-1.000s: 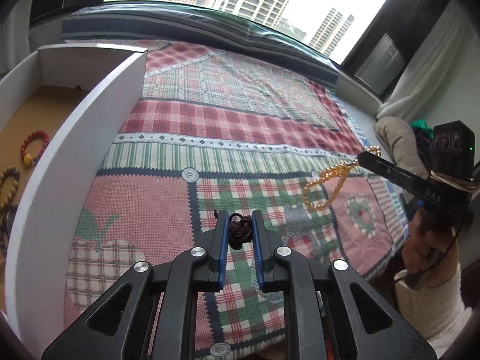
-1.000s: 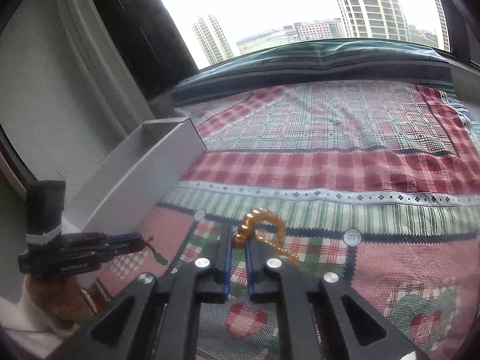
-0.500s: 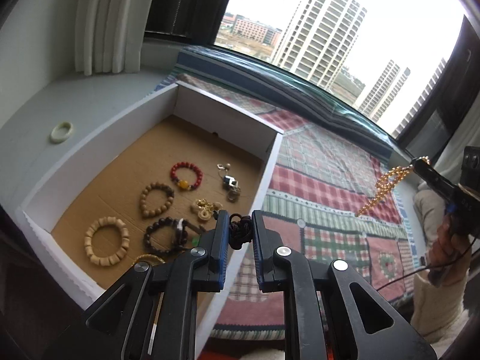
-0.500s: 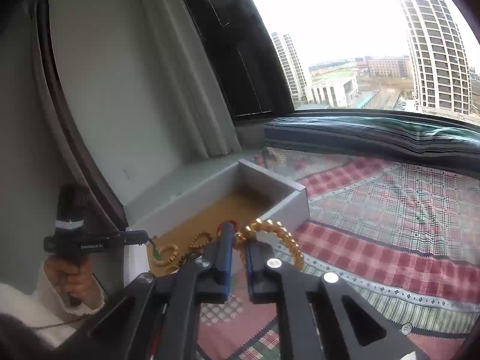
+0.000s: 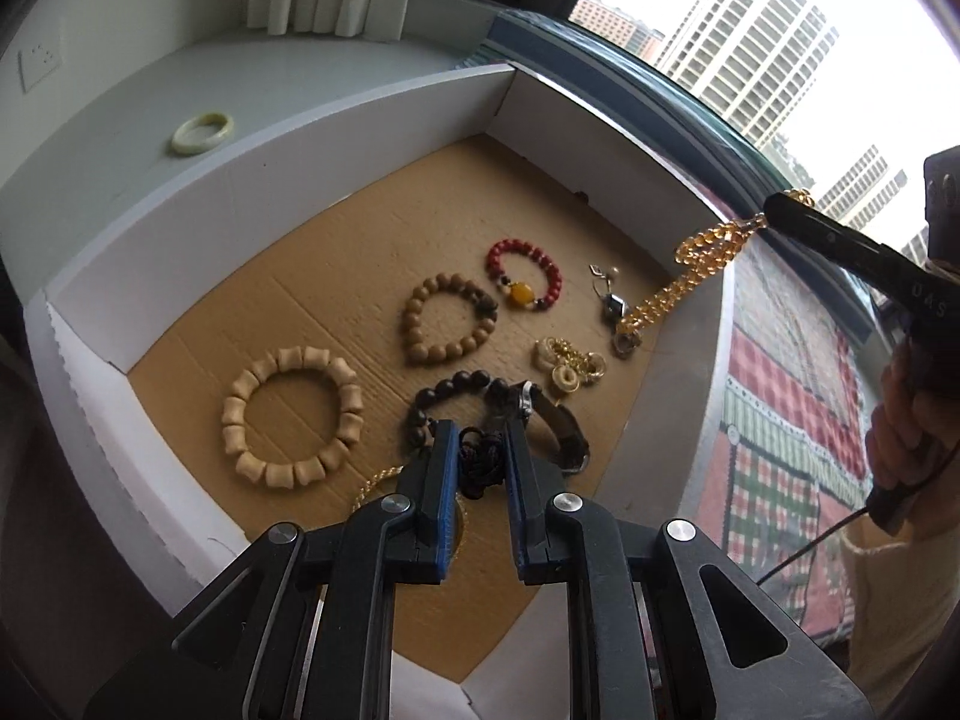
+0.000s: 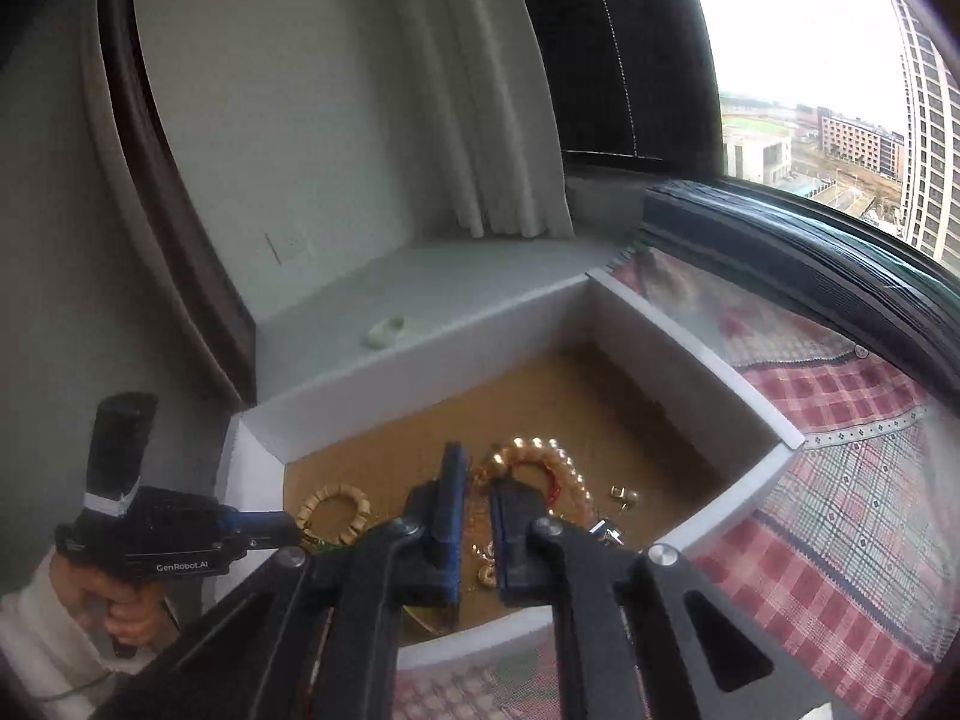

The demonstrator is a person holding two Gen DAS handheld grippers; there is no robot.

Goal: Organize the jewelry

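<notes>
In the left wrist view, the left claw (image 5: 477,468) hangs over the near part of the white box (image 5: 252,192) and is clamped on a dark knotted cord (image 5: 480,461), which bunches up between its blue pads. The cardboard floor of the box holds the sorted jewelry: a pale chunky bead bracelet (image 5: 293,415) lies toward the box's left wall, a brown bead bracelet (image 5: 447,318) near the middle, a red bead bracelet (image 5: 525,273) with a yellow stone just beyond it, a dark bead bracelet (image 5: 456,402) just past the claw tips, and small gold rings (image 5: 567,360) and a metal charm (image 5: 612,300) toward the box's right wall. Outside the box, on the grey ledge past its left wall, rests a pale green bangle (image 5: 203,132). The right claw (image 5: 774,210) reaches in over the box's right wall, closed on a golden bead strand (image 5: 684,276) that dangles into the box. A plaid quilt (image 5: 792,408) lies to the right of the box. In the right wrist view, the right claw (image 6: 477,483) hangs over the near edge of the box (image 6: 690,354), its pads pinched together on the golden bead strand (image 6: 540,459), which loops up beyond the tips. The left claw (image 6: 288,525) points in over the box's left side, held by a hand (image 6: 114,606).
</notes>
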